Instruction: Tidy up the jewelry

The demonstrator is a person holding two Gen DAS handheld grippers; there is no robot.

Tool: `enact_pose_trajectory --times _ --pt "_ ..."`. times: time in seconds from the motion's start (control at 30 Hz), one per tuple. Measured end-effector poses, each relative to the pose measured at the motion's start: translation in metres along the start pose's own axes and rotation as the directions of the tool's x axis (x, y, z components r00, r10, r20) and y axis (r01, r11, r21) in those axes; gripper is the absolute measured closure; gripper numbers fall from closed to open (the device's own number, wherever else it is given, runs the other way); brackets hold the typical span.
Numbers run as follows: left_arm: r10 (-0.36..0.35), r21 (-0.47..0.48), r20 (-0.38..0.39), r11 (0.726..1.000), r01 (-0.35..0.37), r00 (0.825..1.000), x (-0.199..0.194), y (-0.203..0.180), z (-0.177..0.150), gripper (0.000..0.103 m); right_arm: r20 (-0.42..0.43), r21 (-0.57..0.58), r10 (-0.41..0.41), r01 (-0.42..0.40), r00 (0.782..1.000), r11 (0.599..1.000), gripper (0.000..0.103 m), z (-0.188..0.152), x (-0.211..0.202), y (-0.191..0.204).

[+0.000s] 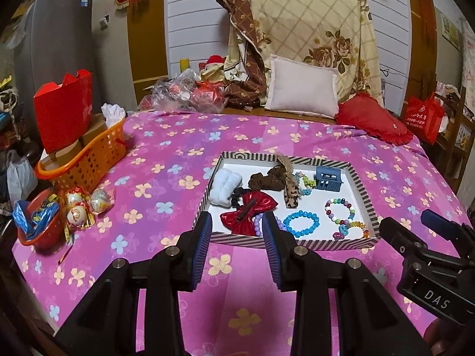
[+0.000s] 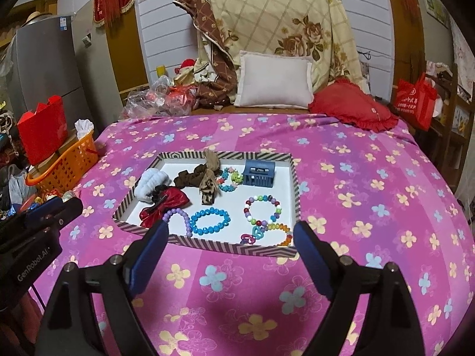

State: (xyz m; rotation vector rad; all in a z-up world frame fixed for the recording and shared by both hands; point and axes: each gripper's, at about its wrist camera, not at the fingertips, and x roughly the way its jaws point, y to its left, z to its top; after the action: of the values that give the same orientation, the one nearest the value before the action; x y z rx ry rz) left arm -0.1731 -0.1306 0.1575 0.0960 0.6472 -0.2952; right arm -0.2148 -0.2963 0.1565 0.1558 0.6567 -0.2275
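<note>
A striped tray (image 1: 366, 198) (image 2: 297, 184) lies on the pink flowered bedspread. It holds a red bow (image 1: 261, 206) (image 2: 175, 200), a blue bead bracelet (image 1: 289, 227) (image 2: 207, 210), a multicoloured bracelet (image 1: 328, 212) (image 2: 262, 198), a purple bracelet (image 2: 185, 218), a white scrunchie (image 1: 225, 184), a brown scrunchie (image 2: 190, 176) and a blue claw clip (image 1: 328, 178) (image 2: 259, 173). My left gripper (image 1: 236, 222) hovers over the tray's near left edge, partly open, with nothing between its pads. My right gripper (image 2: 231, 228) hangs wide open before the tray's near edge, empty.
An orange basket (image 1: 89, 160) with a red paper bag (image 1: 63, 112) stands at the bed's left edge, beside a red bowl (image 1: 38, 225) and wrapped balls. A white pillow (image 2: 276, 83), a red cushion (image 2: 353, 106) and plastic bags lie at the head.
</note>
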Motion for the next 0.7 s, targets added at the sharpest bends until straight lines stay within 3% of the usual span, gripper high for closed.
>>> enact_pose_trajectory --times 0.7 --pt "-0.012 0.007 0.008 1.0 0.012 1.0 0.0026 -0.0082 0.001 0.074 -0.008 0.009 -0.007 0.007 1.0 1.0 0.013 -0.0014 0.0057 -0.0058"
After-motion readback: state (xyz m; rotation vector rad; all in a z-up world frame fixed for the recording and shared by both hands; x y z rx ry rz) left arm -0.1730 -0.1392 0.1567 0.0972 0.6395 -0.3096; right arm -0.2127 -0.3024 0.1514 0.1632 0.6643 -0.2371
